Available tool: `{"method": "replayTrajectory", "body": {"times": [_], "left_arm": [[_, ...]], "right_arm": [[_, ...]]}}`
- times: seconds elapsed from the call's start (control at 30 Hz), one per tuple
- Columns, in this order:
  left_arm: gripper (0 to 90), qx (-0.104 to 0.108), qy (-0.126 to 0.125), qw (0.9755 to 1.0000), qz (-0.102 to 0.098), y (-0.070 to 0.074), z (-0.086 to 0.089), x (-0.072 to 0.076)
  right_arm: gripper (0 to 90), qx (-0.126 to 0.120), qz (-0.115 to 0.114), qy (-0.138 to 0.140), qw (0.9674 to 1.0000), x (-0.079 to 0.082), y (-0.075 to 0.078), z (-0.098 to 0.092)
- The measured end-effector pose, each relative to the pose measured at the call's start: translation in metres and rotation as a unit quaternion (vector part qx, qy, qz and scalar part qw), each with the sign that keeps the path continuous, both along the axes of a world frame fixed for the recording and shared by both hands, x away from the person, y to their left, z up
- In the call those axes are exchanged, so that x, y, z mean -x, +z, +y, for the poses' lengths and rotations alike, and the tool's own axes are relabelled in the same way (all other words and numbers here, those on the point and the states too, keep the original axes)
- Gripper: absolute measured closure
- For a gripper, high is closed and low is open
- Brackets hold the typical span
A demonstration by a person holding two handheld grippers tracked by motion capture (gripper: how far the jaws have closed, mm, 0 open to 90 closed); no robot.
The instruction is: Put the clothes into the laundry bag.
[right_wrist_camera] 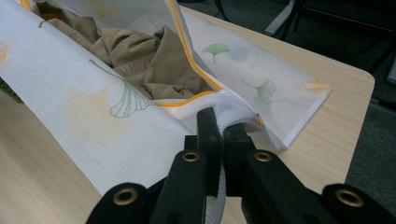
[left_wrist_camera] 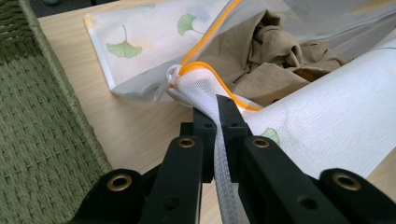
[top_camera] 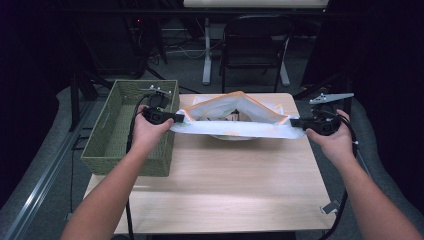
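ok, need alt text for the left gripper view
The left gripper, jaws shut, pinches the corner of a white mesh laundry bag with an orange zipper, open over crumpled tan clothing. A green woven basket stands at left on the wooden table.

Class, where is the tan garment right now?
In both gripper views, the tan garment lies crumpled inside the open mesh laundry bag at mid-table, right of the woven basket.

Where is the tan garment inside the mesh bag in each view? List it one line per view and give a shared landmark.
High view: the tan garment is a dark glimpse in the mesh bag's open mouth, centre.
Left gripper view: upper middle, bunched behind the orange zipper.
Right gripper view: upper left, a crumpled heap inside the bag.
Shared landmark: the orange zipper edging the opening.
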State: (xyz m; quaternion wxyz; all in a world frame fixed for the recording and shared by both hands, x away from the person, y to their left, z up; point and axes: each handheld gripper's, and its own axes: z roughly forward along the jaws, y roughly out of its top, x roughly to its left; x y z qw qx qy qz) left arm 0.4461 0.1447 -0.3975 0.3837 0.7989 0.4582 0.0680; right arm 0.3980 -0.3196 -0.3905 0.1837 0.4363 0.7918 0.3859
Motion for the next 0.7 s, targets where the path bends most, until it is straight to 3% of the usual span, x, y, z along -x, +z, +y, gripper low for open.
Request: {"method": "replayTrajectory", "body": {"times": [0.7], "left_arm": [[88.5, -0.005, 0.009, 0.9998, -0.015, 0.021, -0.005, -0.013]], "right_arm": [[88.9, 0.005, -0.012, -0.018, 0.9997, -0.018, 0.017, 0.000]]}}
